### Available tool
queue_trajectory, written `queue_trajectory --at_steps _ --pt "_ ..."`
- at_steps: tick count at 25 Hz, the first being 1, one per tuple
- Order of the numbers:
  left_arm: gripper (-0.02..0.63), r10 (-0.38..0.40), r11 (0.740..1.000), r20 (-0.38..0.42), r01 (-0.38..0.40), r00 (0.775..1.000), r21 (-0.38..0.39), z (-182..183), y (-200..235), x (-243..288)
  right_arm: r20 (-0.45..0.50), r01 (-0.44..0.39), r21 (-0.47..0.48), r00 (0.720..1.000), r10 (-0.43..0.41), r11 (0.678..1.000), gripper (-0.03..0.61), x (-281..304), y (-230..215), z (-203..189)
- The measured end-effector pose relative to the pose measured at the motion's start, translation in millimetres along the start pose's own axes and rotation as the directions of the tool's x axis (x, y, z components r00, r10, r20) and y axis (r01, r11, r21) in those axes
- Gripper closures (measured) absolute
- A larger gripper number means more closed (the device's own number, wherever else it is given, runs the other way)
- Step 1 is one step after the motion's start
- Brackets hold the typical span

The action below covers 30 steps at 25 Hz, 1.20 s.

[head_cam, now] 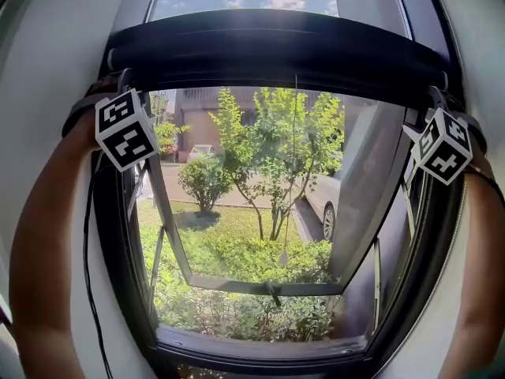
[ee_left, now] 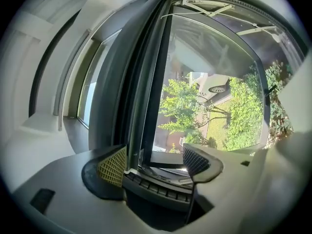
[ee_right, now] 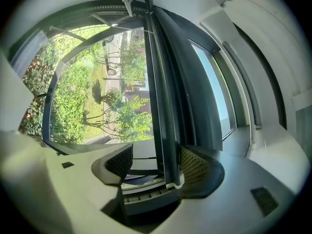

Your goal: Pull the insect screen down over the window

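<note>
Left tongs and right tongs are open around the screen bar. One weak grab could tip and jam it.

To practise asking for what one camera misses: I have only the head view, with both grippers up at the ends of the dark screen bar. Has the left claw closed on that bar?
Observer: No. In the left gripper view the left claw stands wide open. The screen bar runs through the gap but is not clamped.
Operator: And the right claw?
Observer: It is open too. In the right gripper view the right claw has the bar in its gap, close to one side and well clear of the other.
</note>
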State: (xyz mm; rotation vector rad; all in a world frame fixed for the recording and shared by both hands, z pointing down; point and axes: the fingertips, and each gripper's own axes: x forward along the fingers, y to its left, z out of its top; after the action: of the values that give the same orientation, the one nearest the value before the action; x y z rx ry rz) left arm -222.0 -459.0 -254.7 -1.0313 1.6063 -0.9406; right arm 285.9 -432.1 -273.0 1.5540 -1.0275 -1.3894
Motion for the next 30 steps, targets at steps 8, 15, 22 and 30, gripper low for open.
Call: queue_trajectory --at_steps 8,15,22,30 --pt "0.259 0.002 0.996 -0.059 0.004 0.998 0.093 1 7 16 -0.027 -0.027 -0.052 0.999 0.026 0.998 0.298 0 -6 -3" --pt "0.261 0.093 0.984 -0.088 -0.078 0.992 0.16 -3 11 20 -0.034 -0.056 -0.112 0.998 0.052 0.992 0.298 -2 0 1" --pt "0.261 0.021 0.977 -0.127 0.007 0.992 0.213 -7 4 11 -0.056 -0.17 -0.101 0.985 0.165 0.98 0.298 -14 10 -1" --pt "0.262 -0.045 0.965 -0.134 0.077 0.99 0.249 -18 -34 -6 -0.075 -0.277 -0.089 0.96 0.271 0.957 0.298 -33 48 -4"
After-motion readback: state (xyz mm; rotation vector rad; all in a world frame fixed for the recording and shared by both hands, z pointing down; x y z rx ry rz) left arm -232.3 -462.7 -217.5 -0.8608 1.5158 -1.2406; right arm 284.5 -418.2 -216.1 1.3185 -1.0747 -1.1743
